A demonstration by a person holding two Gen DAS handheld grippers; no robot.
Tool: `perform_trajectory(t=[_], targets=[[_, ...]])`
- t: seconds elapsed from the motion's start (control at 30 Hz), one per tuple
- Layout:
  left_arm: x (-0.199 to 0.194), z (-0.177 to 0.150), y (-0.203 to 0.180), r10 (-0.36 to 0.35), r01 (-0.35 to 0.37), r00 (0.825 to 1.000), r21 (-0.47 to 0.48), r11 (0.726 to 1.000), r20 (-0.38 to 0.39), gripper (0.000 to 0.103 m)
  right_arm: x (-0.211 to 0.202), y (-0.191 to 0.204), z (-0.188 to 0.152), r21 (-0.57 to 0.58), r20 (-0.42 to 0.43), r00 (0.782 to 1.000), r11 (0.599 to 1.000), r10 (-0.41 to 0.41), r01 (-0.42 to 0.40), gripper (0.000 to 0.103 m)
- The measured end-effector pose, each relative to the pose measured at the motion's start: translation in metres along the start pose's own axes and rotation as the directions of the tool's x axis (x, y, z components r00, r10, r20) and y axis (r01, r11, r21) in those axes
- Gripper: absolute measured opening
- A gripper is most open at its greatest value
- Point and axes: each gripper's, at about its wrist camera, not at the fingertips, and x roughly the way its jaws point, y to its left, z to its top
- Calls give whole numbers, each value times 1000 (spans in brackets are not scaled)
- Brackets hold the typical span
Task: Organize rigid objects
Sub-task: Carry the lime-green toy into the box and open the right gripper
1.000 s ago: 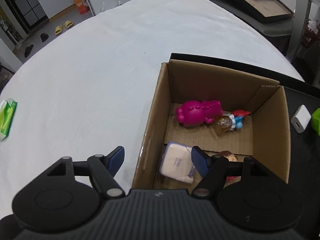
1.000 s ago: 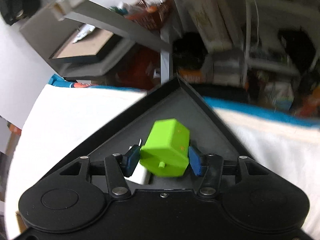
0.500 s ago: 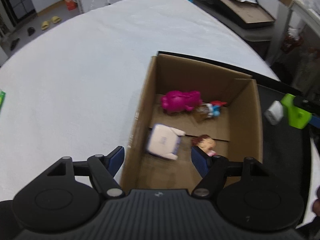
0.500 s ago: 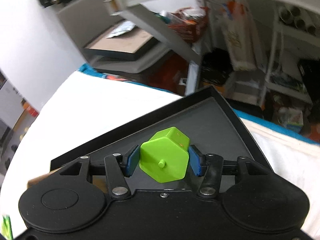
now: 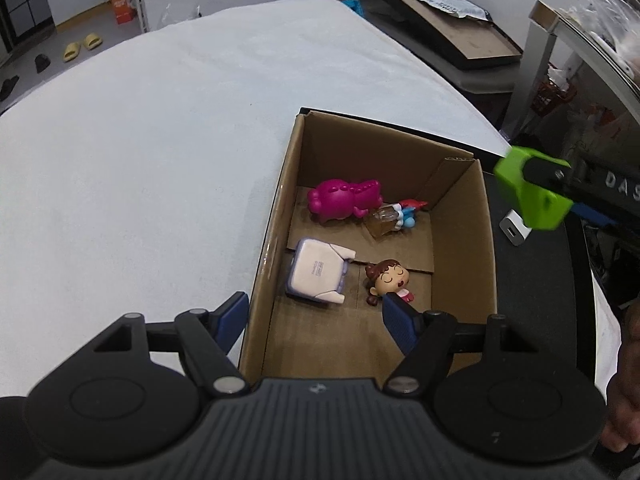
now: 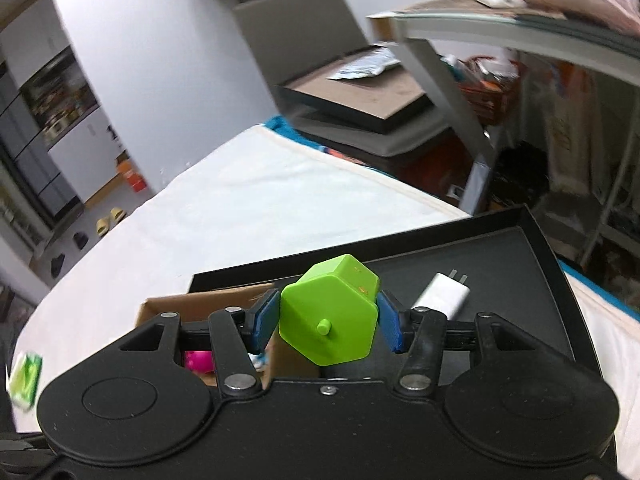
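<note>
From the left wrist, the left gripper (image 5: 316,316) hovers with jaws spread over the cardboard box (image 5: 464,240), which holds a pink toy (image 5: 344,199), a doll (image 5: 388,278) and a white case (image 5: 316,272). From the right wrist, the right gripper (image 6: 328,322) pinches the green block (image 6: 330,316) above the black tray (image 6: 516,280), beside the box (image 6: 208,300); a white charger (image 6: 442,294) lies behind the block.

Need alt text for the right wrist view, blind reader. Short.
The right gripper is shut on a bright green hexagonal block, held up above a black tray. A white charger plug lies on the tray just beyond the block, and the corner of a cardboard box shows at lower left on a white-covered table.
</note>
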Motion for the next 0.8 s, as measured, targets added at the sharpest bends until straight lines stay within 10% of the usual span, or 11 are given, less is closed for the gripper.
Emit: perform_trajectory(t=[0.4,0.8], targets=[[1,-1,30,21,-20,999,-21,1000,24,8,-4,52,-11,-172,-20,997,982,78,-80,52],[0,-3,42,-41,42,999,-27,999,22,7,14,87,-28,-249,-112,988,959,109,-134,52]])
